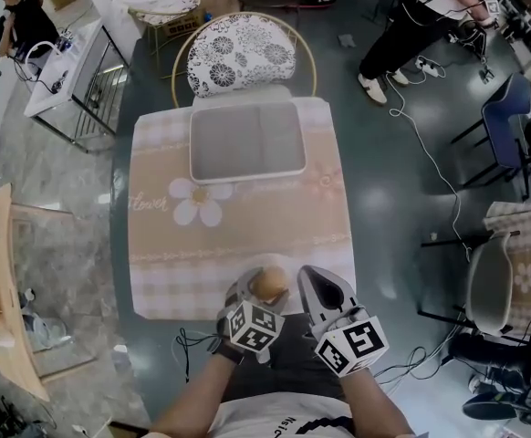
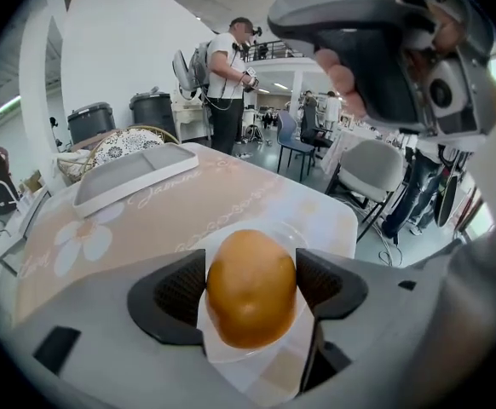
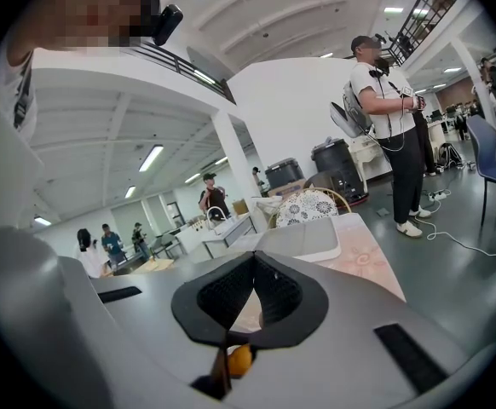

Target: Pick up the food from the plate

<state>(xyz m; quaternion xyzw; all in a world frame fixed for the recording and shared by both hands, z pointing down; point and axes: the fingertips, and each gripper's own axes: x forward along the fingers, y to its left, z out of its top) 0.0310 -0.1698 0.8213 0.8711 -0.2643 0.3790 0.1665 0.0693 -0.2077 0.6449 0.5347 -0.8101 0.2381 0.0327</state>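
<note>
An orange-brown, egg-shaped piece of food (image 1: 268, 282) lies on a clear plate (image 2: 303, 233) at the near edge of the table. My left gripper (image 1: 264, 277) is open around it. In the left gripper view the food (image 2: 250, 288) fills the gap between the two dark pads (image 2: 175, 292), which stand close against its sides. My right gripper (image 1: 315, 278) hovers just right of the plate, shut with nothing in it; its pads (image 3: 222, 292) meet at the tip. The food (image 3: 239, 360) shows through a slit below them.
The table (image 1: 238, 226) wears a beige cloth with a white flower. A grey tray (image 1: 247, 141) sits at its far end, with a patterned chair (image 1: 243, 53) behind it. Another chair (image 1: 489, 281) and floor cables lie to the right. People stand around the room.
</note>
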